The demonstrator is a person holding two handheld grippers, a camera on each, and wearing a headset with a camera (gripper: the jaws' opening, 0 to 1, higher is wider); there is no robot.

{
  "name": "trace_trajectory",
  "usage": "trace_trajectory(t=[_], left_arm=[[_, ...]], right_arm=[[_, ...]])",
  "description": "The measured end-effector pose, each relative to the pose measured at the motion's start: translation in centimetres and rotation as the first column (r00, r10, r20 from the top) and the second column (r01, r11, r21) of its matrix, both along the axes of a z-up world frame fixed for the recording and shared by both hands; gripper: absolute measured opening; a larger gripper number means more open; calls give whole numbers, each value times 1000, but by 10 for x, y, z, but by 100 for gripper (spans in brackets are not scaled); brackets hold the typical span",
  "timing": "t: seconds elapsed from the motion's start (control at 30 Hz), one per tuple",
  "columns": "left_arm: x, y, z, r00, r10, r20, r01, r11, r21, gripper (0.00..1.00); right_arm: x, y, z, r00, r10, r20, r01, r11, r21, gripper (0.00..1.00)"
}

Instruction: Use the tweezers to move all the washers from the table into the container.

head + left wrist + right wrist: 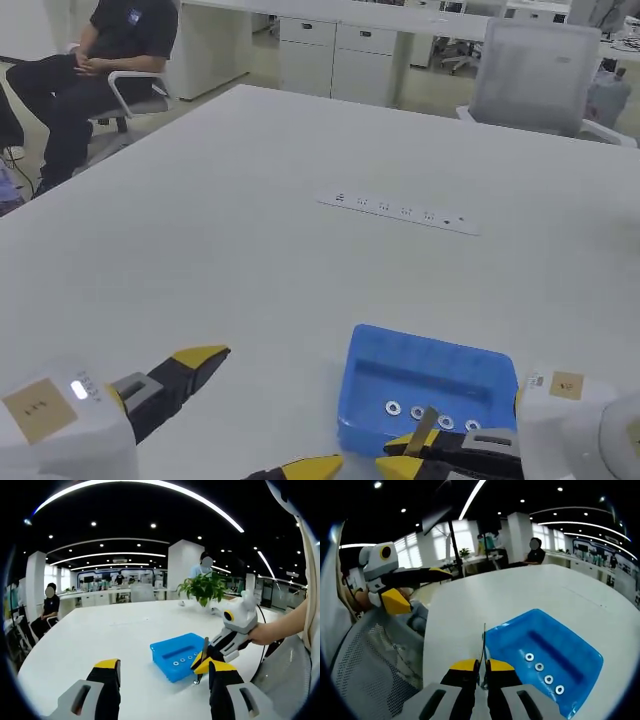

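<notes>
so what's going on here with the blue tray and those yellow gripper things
A person is working at a white table with a gripper in each hand. The right gripper is shut on a pair of tweezers, held at the edge of the blue container. Four washers lie in a row inside the container. The left gripper hangs open, holding nothing.

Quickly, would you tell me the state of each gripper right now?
Left gripper: open, holding nothing.
Right gripper: shut on the tweezers.
</notes>
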State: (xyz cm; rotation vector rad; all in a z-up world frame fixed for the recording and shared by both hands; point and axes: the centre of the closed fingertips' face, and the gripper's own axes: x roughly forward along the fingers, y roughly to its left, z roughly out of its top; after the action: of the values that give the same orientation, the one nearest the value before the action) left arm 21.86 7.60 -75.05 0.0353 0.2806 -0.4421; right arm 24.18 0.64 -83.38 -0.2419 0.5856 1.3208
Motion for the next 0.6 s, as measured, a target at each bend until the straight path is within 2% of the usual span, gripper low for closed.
trace_trajectory(t=[0.13,0.2,0.47,0.6], left_arm=[[0,0,0,1000,2,0,-2,1000,1,72],[0,0,0,1000,2,0,-2,1000,1,72],[0,0,0,1000,0,-1,0,1000,2,72],[0,0,0,1000,-1,-1,1,1000,3,72]], right_arm=[[0,1,0,1000,1,2,-1,1000,4,4],[0,0,0,1000,8,20,-8,1000,-1,4],[-2,0,-2,1000,11,25,-11,1000,1,4],[-5,-1,-2,998,27,61,-26,1000,-4,3]])
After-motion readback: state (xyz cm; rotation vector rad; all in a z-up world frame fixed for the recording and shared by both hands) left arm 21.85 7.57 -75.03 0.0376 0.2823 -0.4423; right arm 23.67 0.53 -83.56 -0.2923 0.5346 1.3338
